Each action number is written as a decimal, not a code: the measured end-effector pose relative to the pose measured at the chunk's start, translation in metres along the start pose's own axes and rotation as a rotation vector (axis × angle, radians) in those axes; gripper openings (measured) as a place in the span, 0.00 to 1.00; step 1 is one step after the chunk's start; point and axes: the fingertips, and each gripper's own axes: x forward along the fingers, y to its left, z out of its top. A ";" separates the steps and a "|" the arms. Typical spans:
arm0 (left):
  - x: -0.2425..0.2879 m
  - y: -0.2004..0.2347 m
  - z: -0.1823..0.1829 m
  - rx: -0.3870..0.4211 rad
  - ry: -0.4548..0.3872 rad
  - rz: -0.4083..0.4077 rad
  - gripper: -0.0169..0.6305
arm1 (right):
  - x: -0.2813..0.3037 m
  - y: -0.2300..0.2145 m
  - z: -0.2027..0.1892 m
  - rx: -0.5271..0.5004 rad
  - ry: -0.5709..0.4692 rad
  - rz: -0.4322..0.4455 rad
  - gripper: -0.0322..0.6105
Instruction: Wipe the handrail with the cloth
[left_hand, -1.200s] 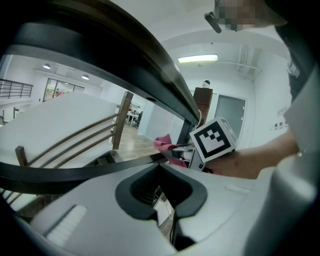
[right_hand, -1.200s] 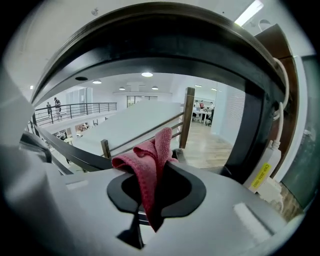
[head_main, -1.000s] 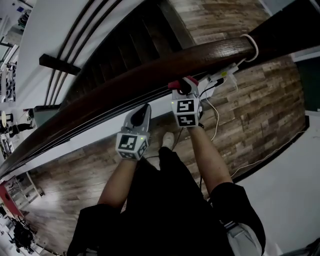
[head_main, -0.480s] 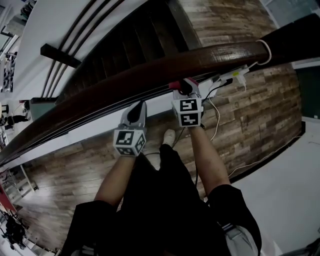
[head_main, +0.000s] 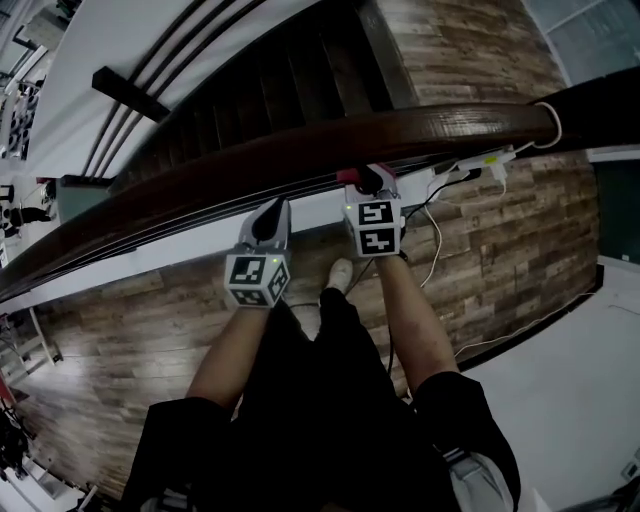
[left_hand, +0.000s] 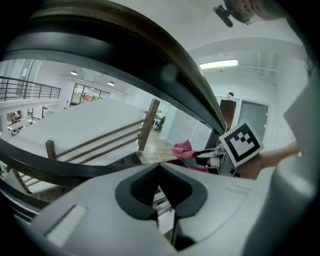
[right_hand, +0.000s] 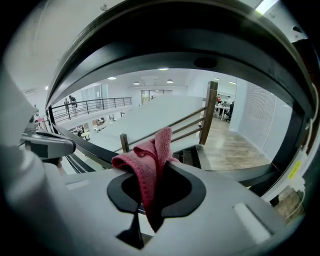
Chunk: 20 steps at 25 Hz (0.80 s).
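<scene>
handrail: the dark wooden handrail (head_main: 420, 125) sweeps across the head view from upper right to lower left, with stairs (head_main: 270, 70) beyond it and plank floor (head_main: 500, 230) below.
left gripper: we hold the left gripper (head_main: 276, 210) just beside the rail's near edge; its jaws (left_hand: 161, 200) are closed together on nothing.
right gripper: the right gripper (head_main: 367, 182) is tucked up at the rail's near edge, jaws (right_hand: 150, 210) clamped on the cloth.
cloth: the pink cloth (right_hand: 150, 160) sticks up out of the right jaws in a loose fold, under the rail; we cannot tell whether it touches the wood.
done: we judge the cloth is gripped and brought to the rail; nothing shows which parts are wiped.
left: likely the wiping itself, with the long run toward the lower left ahead.
</scene>
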 end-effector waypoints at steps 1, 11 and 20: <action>-0.003 0.005 0.001 -0.004 -0.003 0.009 0.03 | 0.001 0.004 0.001 -0.003 0.003 0.005 0.13; -0.036 0.050 -0.001 -0.034 -0.017 0.091 0.03 | 0.012 0.050 0.006 -0.040 0.030 0.062 0.13; -0.059 0.079 -0.002 -0.053 -0.021 0.113 0.03 | 0.021 0.101 0.006 -0.065 0.042 0.112 0.13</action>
